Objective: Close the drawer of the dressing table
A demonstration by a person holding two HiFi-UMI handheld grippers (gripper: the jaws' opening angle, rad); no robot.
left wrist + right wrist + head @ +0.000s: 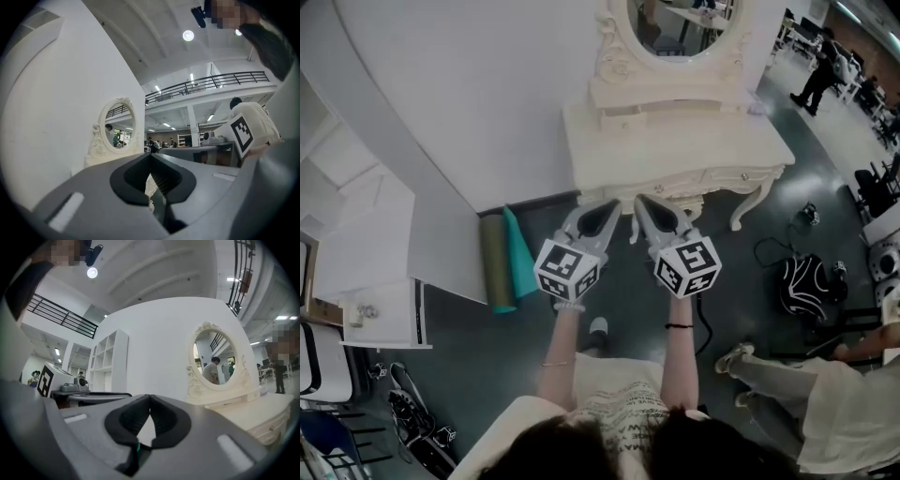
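The cream dressing table (675,131) stands by the white wall (487,94). Its drawer (712,180) faces the left tongs (612,208) and right tongs (643,202), both pressed together and empty. The drawer looks hard and probably slides easily, so push the middle of its front.

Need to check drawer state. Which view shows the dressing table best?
Head view: nearly the whole table from above, with its top, front and a leg. Right gripper view gets the mirror and one end of the top. Left gripper view gets little beyond the mirror frame.
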